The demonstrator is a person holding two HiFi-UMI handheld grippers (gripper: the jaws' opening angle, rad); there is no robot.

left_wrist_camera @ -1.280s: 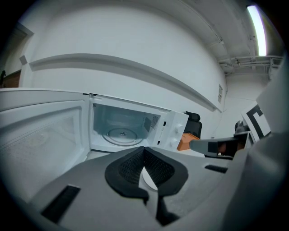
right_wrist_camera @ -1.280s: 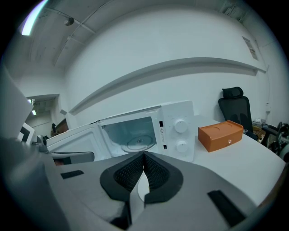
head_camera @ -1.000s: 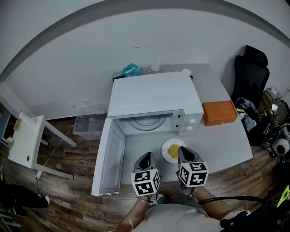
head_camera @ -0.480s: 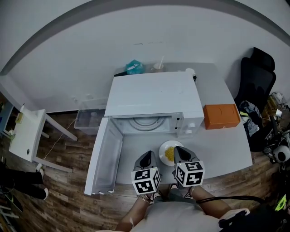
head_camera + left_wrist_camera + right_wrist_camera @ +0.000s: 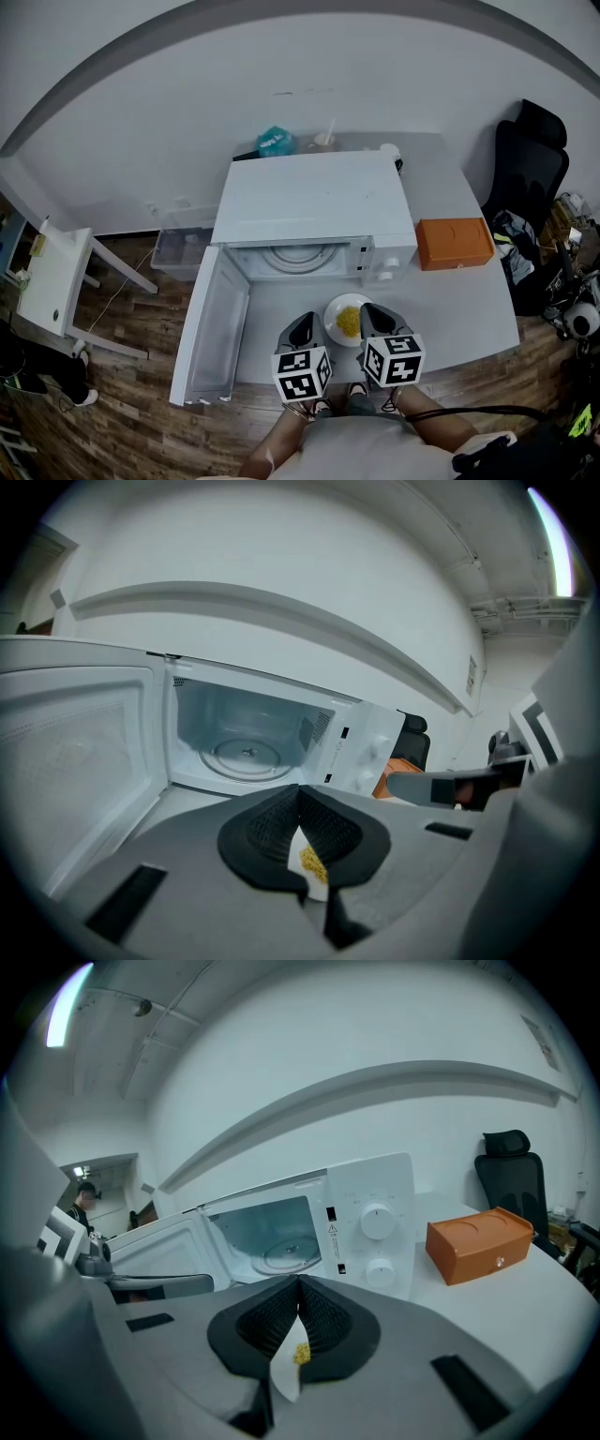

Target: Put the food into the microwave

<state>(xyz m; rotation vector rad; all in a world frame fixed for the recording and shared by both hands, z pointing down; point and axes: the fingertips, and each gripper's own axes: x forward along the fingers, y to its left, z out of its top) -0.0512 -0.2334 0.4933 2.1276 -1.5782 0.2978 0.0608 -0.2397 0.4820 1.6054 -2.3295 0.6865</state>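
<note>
The left claw [image 5: 299, 794] and right claw [image 5: 299, 1283] are held low, side by side, pointing to 12 o'clock at the open microwave [image 5: 314, 202]. Both are clenched and empty. The plate [image 5: 339, 305] of food [image 5: 347, 322] lies on the counter [image 5: 450, 300] between them.

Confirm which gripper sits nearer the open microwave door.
The left gripper: the door swings out on its side, while the right gripper is by the plate, toward the orange box.

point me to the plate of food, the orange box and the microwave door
plate [image 5: 343, 299], head view, on its far rim
orange box [image 5: 455, 243], head view, middle of its top face
microwave door [image 5: 214, 336], head view, inner face of the open door
</note>
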